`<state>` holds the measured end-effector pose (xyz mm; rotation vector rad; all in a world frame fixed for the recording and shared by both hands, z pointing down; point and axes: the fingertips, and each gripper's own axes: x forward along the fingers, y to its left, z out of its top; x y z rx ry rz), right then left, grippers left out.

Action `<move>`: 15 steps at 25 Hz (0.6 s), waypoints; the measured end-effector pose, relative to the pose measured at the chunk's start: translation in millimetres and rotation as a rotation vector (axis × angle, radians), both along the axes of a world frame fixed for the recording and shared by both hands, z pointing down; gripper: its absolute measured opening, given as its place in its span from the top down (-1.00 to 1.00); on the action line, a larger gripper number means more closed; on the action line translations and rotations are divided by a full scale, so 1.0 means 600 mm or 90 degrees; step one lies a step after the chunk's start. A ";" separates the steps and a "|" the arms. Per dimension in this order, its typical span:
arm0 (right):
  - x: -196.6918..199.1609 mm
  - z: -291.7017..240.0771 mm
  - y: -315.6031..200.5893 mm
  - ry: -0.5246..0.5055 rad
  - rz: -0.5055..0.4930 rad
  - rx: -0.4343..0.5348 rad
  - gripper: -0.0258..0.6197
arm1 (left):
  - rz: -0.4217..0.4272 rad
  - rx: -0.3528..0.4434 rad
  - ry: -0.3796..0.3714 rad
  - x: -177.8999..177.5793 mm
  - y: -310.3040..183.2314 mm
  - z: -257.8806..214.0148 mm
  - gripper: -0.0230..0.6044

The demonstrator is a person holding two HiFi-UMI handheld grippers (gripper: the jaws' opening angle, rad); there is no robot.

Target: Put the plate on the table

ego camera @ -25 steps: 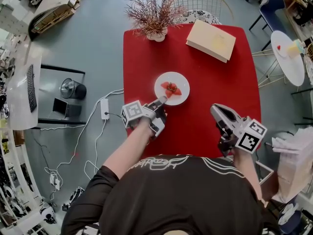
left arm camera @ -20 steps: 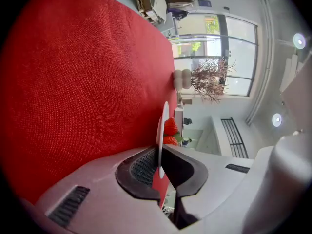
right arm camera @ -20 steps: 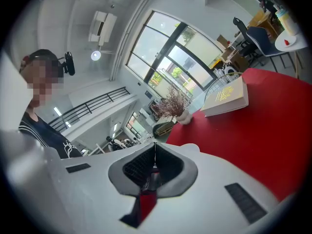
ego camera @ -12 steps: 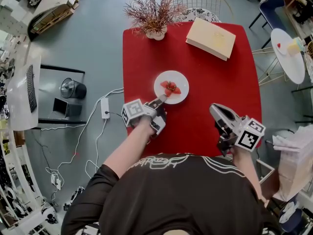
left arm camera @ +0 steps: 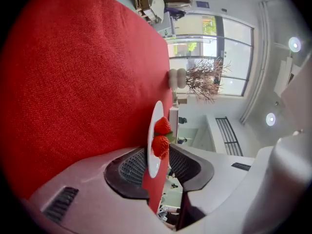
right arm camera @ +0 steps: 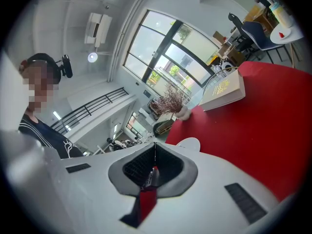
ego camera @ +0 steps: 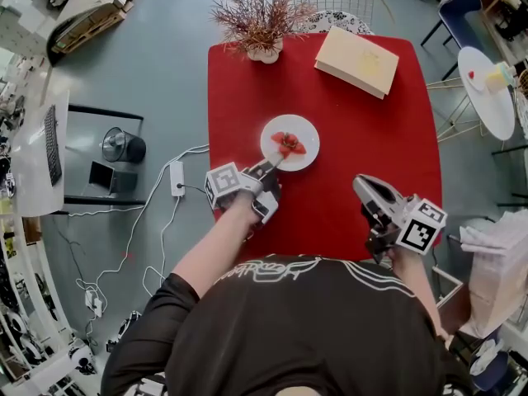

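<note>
Head view: a round, glossy white plate [ego camera: 289, 142] lies flat near the middle of the red woven-cloth surface [ego camera: 363, 139], with two red strawberries [ego camera: 288, 145] on it. The left gripper [ego camera: 266, 170] reaches in from the plate's 7 o'clock on an outstretched forearm. Its jaws have just been opening and stand apart, the plate's thin rim between the ribbed dark pads, unpressed. The right gripper [ego camera: 363, 186] hovers at the surface's 5 o'clock, pointing toward 10 o'clock, jaws together on nothing. A tan rectangular box [ego camera: 356, 63] sits at 1 o'clock.
</note>
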<state>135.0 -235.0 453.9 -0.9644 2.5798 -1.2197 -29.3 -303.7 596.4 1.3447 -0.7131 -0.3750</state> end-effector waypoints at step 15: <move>-0.002 0.004 0.019 -0.012 -0.003 -0.017 0.90 | 0.150 0.126 -0.201 0.025 0.004 -0.017 0.02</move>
